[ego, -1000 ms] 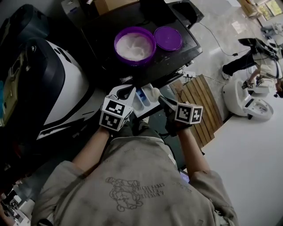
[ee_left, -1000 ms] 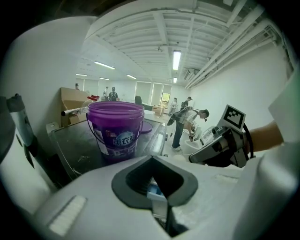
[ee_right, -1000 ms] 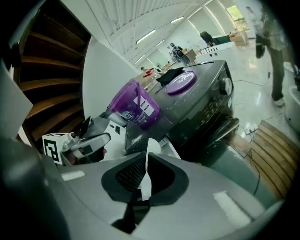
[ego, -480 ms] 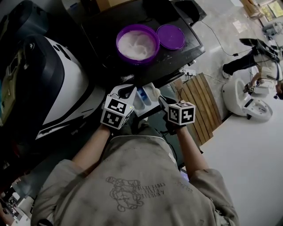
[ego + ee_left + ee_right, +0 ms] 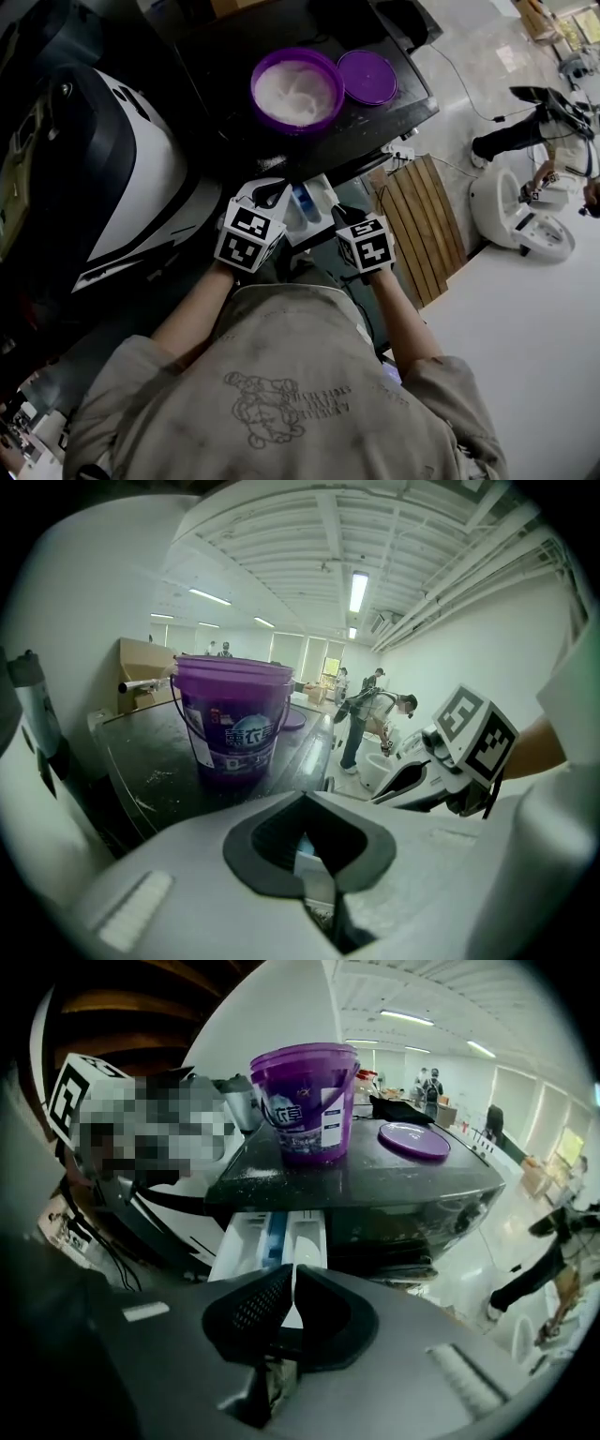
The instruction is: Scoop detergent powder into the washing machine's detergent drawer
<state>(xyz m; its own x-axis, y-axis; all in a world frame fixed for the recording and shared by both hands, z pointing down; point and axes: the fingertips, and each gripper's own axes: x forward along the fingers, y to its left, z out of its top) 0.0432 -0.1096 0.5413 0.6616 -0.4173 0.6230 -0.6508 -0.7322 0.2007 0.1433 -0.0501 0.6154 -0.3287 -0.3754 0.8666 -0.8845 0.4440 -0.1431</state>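
A purple detergent bucket [image 5: 298,91] [image 5: 234,719] [image 5: 305,1101] full of white powder stands open on the dark washer top [image 5: 234,66]. Its purple lid [image 5: 367,77] [image 5: 413,1140] lies to its right. Below the top's front edge the white detergent drawer [image 5: 305,211] [image 5: 272,1241] is pulled out, a blue insert in its middle compartment. My left gripper [image 5: 272,194] [image 5: 302,803] hovers shut over the drawer's left side. My right gripper [image 5: 339,216] [image 5: 292,1274], also shut and holding nothing, is at the drawer's right front corner. No scoop shows.
A white and black machine body [image 5: 112,178] fills the left. A wooden slatted pallet [image 5: 422,225] lies on the floor at the right, with a power strip [image 5: 398,152] near it. Farther right a person [image 5: 525,131] bends over a white device [image 5: 520,216].
My right gripper has moved left, closer to the drawer and to the left gripper. The left gripper has stayed over the drawer.
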